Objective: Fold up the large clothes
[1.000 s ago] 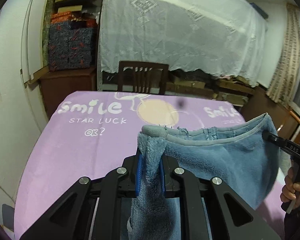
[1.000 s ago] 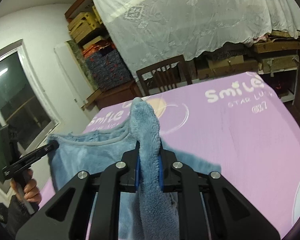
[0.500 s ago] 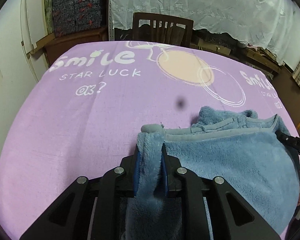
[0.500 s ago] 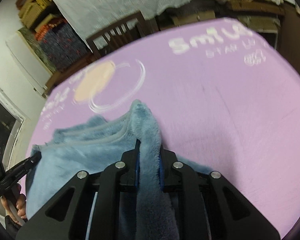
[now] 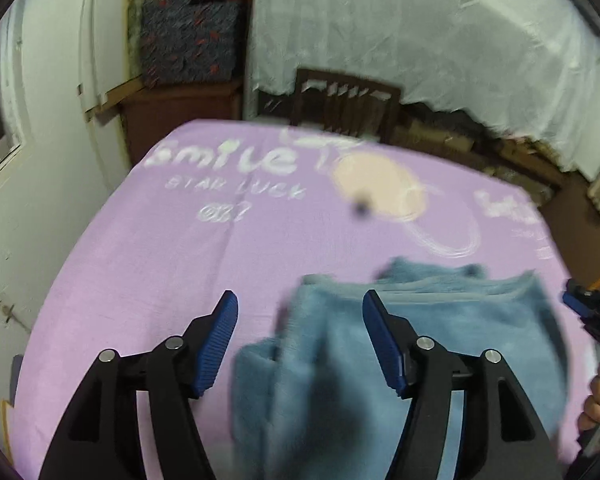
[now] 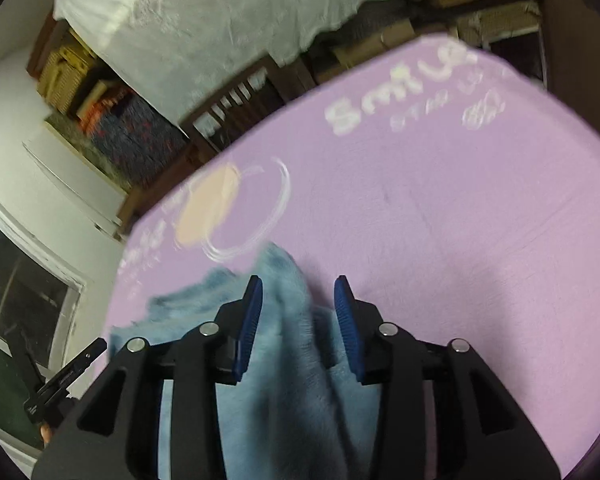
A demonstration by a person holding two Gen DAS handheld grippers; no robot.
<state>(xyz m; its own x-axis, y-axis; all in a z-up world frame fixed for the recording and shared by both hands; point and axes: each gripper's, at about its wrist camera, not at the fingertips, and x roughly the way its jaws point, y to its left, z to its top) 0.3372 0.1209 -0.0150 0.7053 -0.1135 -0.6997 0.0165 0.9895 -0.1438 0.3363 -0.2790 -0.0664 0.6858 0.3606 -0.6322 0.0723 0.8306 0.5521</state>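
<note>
Now both grippers (image 5: 299, 334) (image 6: 298, 312) gape above garment (image 5: 460, 332).

We see a table under a purple cloth (image 5: 148, 264) printed with white words and a pale peach disc (image 5: 376, 184). Behind it stands a dark wooden chair (image 5: 344, 104), its back against shelves draped with a white lace sheet (image 5: 412, 28). To the left, patterned dark boxes (image 5: 188, 44) sit on a brown cabinet (image 5: 180, 120) beside a white wall (image 5: 48, 128). In the right wrist view, a dark window (image 6: 16, 292) is set in the wall at left.
</note>
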